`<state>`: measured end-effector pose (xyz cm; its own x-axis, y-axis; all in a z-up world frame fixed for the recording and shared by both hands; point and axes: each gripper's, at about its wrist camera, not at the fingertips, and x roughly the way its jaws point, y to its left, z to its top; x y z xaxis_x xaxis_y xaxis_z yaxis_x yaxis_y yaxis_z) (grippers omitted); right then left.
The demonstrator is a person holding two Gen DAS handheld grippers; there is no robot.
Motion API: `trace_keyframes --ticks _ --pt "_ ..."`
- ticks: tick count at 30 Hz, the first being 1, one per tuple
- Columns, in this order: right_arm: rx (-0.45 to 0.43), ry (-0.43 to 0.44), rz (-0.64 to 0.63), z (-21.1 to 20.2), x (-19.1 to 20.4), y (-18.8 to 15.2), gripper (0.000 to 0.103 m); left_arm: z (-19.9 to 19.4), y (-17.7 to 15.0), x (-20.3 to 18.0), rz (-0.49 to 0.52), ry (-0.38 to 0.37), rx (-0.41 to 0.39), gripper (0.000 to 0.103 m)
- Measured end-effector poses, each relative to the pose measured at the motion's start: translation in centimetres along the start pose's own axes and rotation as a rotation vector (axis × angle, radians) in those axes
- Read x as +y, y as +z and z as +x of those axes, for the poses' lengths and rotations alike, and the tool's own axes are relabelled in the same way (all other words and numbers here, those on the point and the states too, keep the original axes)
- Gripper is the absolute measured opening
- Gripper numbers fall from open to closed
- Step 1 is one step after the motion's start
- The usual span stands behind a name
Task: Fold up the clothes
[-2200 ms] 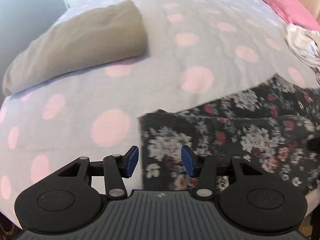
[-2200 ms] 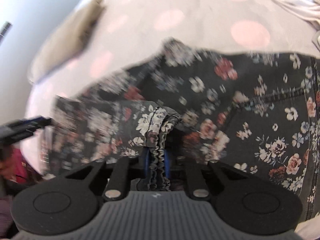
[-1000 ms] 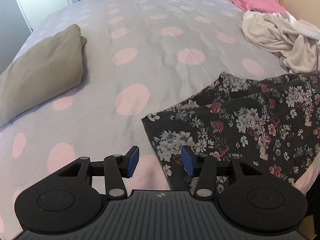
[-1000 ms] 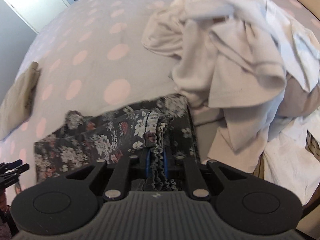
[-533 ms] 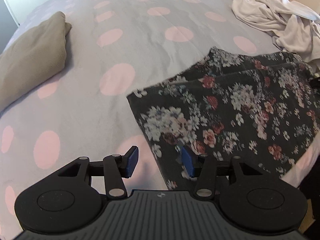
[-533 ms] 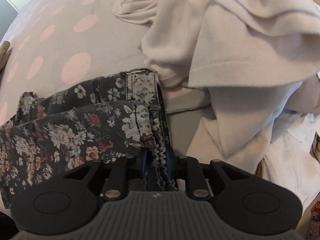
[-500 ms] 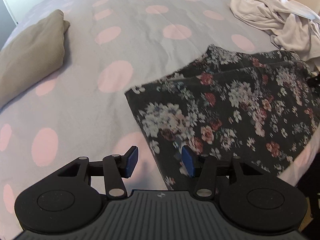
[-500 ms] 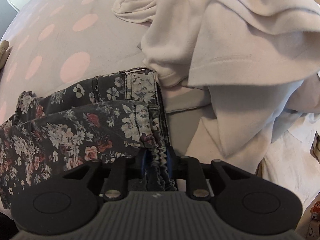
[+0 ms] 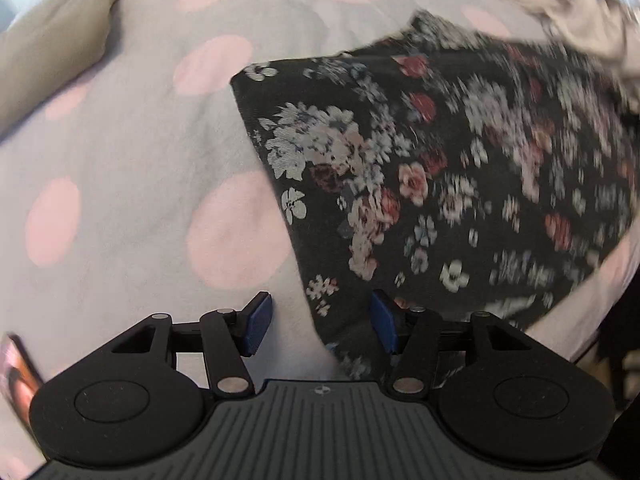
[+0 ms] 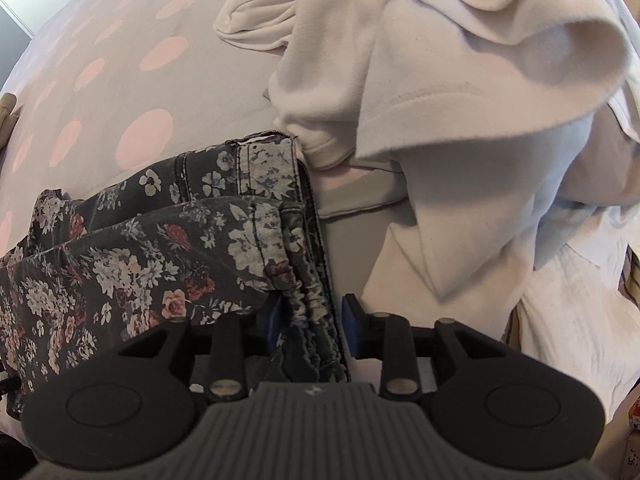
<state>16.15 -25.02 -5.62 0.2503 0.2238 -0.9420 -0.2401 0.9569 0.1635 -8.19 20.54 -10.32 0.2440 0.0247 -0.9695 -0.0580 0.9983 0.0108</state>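
Dark floral trousers [image 9: 400, 160] lie flat on the grey bedspread with pink dots [image 9: 132, 140]. My left gripper [image 9: 320, 320] is open just above the bed, and the trousers' near-left edge runs between its blue pads [image 9: 258, 322]. In the right wrist view the trousers' gathered waistband [image 10: 308, 308] lies between the fingers of my right gripper [image 10: 312, 320]. Those fingers are parted, with a small gap on each side of the cloth. The folded waistband end [image 10: 264, 168] rests against a heap of white clothes [image 10: 420, 80].
A folded beige garment [image 9: 48, 40] lies at the far left of the bed. The white clothes heap [image 9: 560, 8] fills the far right. The bed's edge [image 9: 592, 320] drops away at the near right, beside the trousers.
My right gripper's fingers have spread apart from the waistband that they were clamping. My left gripper has dropped closer to the trousers' left edge and stays open.
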Motion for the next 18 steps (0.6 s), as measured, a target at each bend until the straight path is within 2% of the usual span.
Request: trace_keyframes --ticks 4,9,13,15,18 --pt "-0.003 0.005 0.01 -0.2 -0.1 -0.5 0.035 -0.3 -0.7 0.0 0.031 -0.009 0.056 0.048" --pt "-0.004 0.002 0.021 -0.1 -0.2 -0.7 0.037 -0.7 -1.6 0.1 0.058 -0.03 0.096 0.047" --pt "-0.021 -0.008 0.015 -0.7 0.1 -0.8 0.037 -1.3 -2.2 0.2 0.087 0.005 0.119 0.047" --pt "-0.044 -0.007 0.022 -1.2 0.2 -0.8 0.037 -2.1 -1.9 0.8 0.074 0.018 0.094 0.047" --pt "-0.075 0.007 0.038 -1.8 0.3 -0.7 0.037 -3.9 -0.8 1.9 0.021 -0.004 -0.001 0.047"
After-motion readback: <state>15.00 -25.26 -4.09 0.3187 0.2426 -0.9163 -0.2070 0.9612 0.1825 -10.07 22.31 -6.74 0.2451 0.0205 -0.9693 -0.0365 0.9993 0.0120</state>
